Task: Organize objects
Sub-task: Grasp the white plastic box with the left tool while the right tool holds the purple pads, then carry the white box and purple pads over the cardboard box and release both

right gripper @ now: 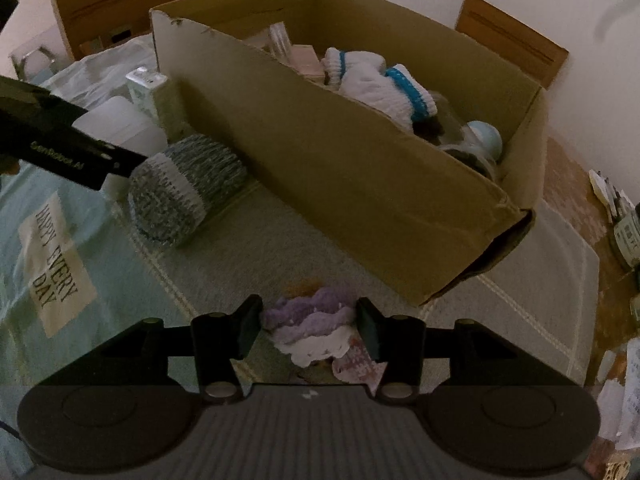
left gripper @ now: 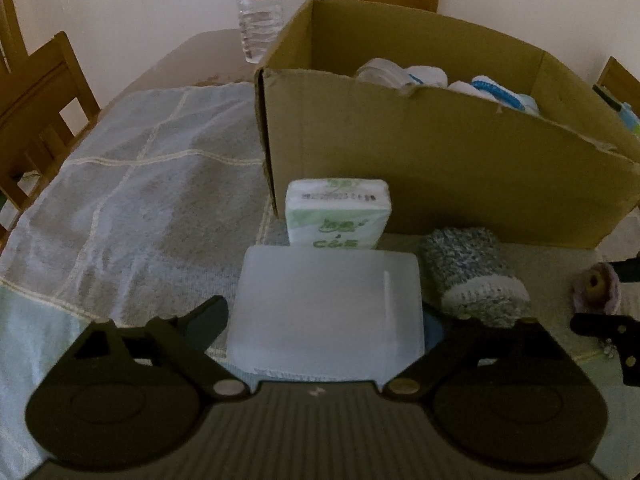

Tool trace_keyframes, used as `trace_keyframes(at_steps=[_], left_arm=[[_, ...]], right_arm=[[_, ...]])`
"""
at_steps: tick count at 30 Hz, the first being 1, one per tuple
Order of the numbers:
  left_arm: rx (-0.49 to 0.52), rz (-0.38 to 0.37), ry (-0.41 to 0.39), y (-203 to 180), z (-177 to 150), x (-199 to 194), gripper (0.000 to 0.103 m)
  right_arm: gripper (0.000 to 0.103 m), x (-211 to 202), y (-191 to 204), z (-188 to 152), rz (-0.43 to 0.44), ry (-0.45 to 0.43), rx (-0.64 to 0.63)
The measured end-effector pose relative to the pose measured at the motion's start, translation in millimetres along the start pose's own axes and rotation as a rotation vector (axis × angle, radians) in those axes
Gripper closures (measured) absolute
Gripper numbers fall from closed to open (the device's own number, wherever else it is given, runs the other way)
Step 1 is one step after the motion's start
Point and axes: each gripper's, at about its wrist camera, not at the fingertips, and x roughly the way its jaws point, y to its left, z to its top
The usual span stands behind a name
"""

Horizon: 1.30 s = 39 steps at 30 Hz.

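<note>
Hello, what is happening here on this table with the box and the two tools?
A person is tidying small things into the cardboard box, which already holds white-and-blue socks. The left gripper has its fingers on either side of a translucent plastic case. The right gripper brackets a purple knitted piece on the cloth. A grey sock roll and a tissue pack wait outside the box.

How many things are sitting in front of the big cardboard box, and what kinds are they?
Knitted things: 2, a grey-blue knit roll and a purple knit piece
Tissue pack: 1
Cloudy plastic case: 1
Total: 4 in front of the cardboard box
</note>
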Motion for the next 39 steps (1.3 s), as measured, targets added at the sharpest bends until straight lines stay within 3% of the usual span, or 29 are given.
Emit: trace_keyframes(at_steps=[7, 15, 33, 39], left_arm=[[0.011, -0.022, 0.018, -2.7, 0.9, 4.9, 0.019], [0.029, -0.031, 0.03, -3.2, 4.3, -0.1, 0.02], [0.178, -0.156, 0.108, -14.2, 25.2, -73.5, 0.02], [0.218, -0.187, 0.096, -24.0, 39.6, -99.3, 0.02]], right_arm=[[0.046, -0.7, -5.9, -3.8, 0.045, 0.014, -0.01], [0.051, -3.8, -6.3, -0.6, 0.051, 0.019, -0.002], [0.052, -62.5, -25.1, 22.4, 0.106, 0.028, 0.062], [0.052, -89.3, -28.9, 33.2, 0.168, 0.025, 0.088]])
